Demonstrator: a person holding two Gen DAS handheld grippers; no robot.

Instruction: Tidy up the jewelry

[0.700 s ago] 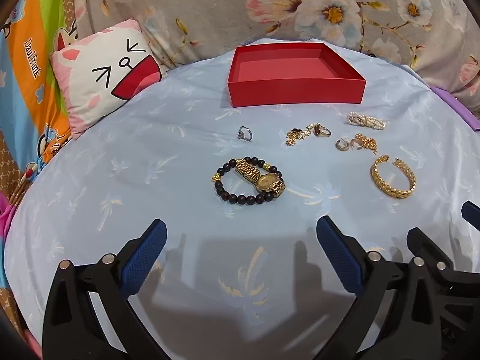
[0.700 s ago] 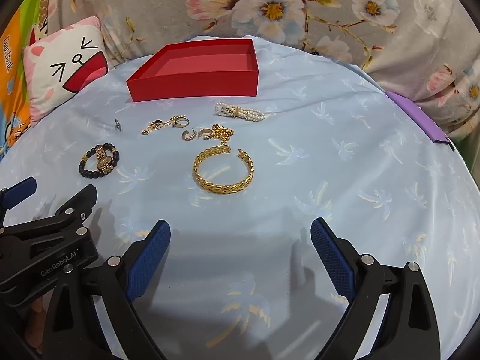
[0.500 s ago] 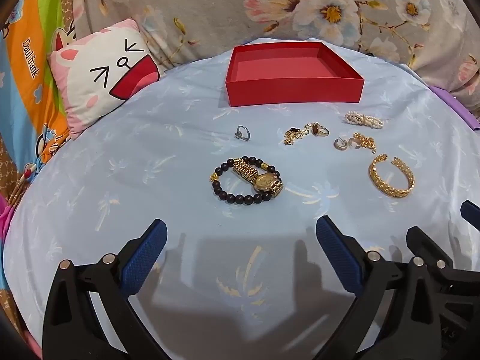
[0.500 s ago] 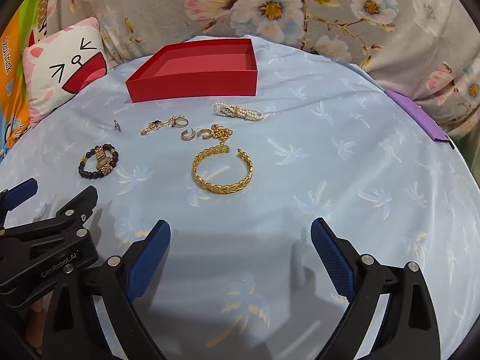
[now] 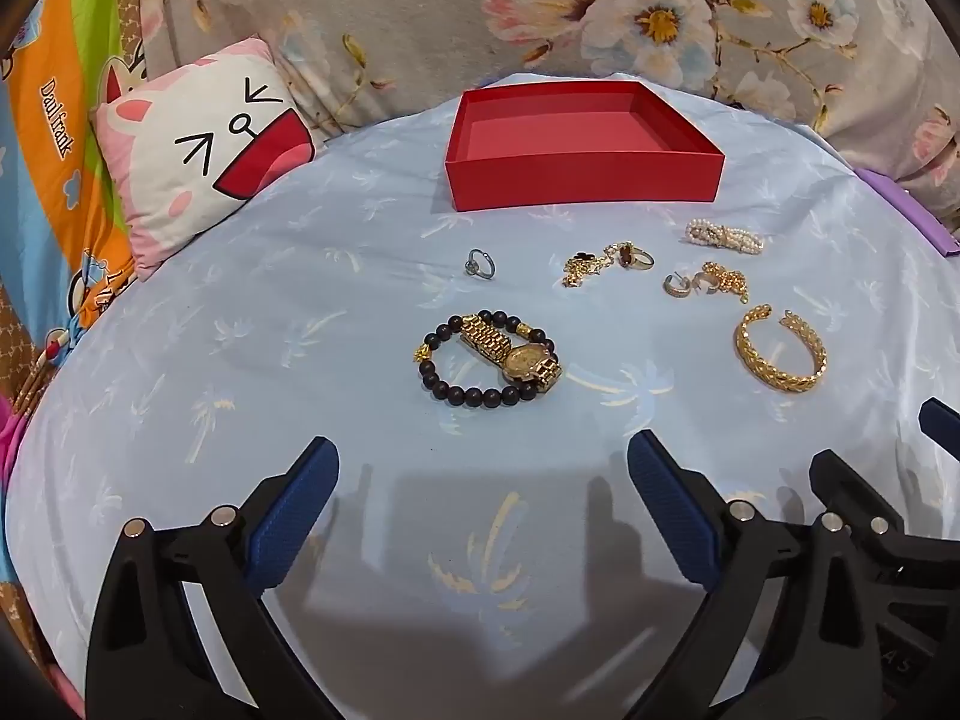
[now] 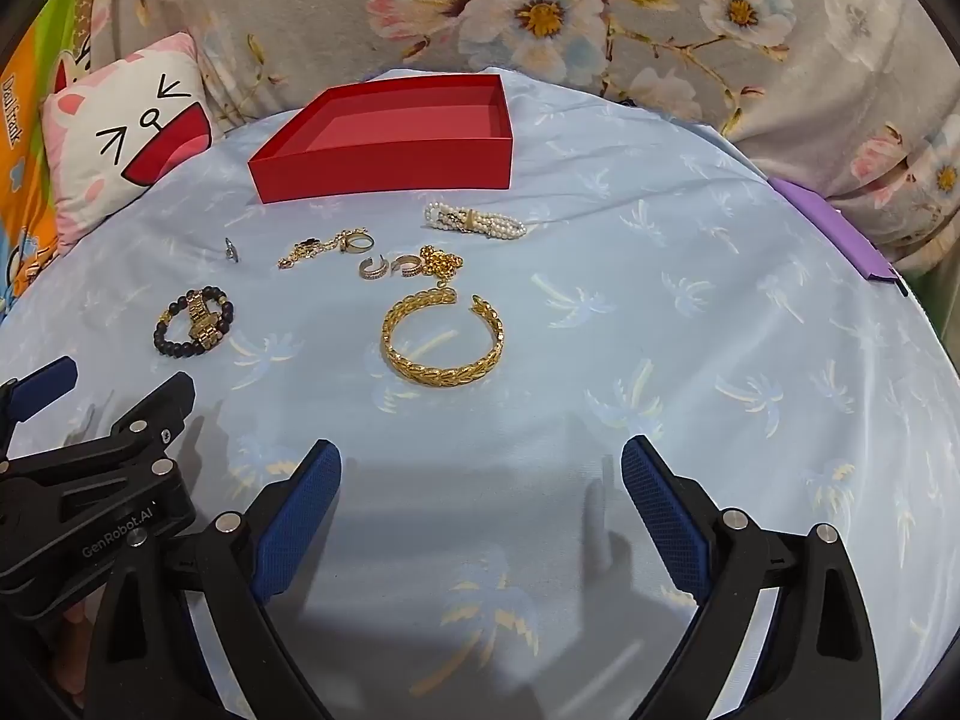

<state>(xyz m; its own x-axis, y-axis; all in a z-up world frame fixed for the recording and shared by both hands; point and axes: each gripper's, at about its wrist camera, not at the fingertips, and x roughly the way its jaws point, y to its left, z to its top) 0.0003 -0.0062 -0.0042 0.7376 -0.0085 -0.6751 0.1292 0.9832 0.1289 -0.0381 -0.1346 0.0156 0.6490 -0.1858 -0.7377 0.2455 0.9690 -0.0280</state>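
Observation:
An empty red box [image 5: 582,180] [image 6: 384,171] stands at the far side of the blue cloth. In front of it lie a gold watch [image 5: 516,351] inside a black bead bracelet [image 5: 468,393] [image 6: 165,342], a gold cuff bangle [image 5: 780,354] [image 6: 441,339], a pearl bracelet [image 5: 723,236] [image 6: 474,221], a small silver ring [image 5: 480,264], a gold chain with a ring [image 5: 606,257] [image 6: 327,245] and hoop earrings [image 5: 690,283] [image 6: 390,267]. My left gripper [image 5: 483,456] and right gripper [image 6: 480,462] hover open and empty, short of the jewelry.
A cat-face pillow [image 5: 198,150] [image 6: 120,132] lies at the back left. A floral blanket [image 5: 600,18] rises behind the cloth. A purple flat object [image 6: 840,234] sits at the right edge. In the right wrist view the left gripper's body [image 6: 90,462] is at lower left.
Both views have shifted very slightly; the jewelry sits a touch lower and left in the frames. Nothing was taken hold of, and both grippers stay open.

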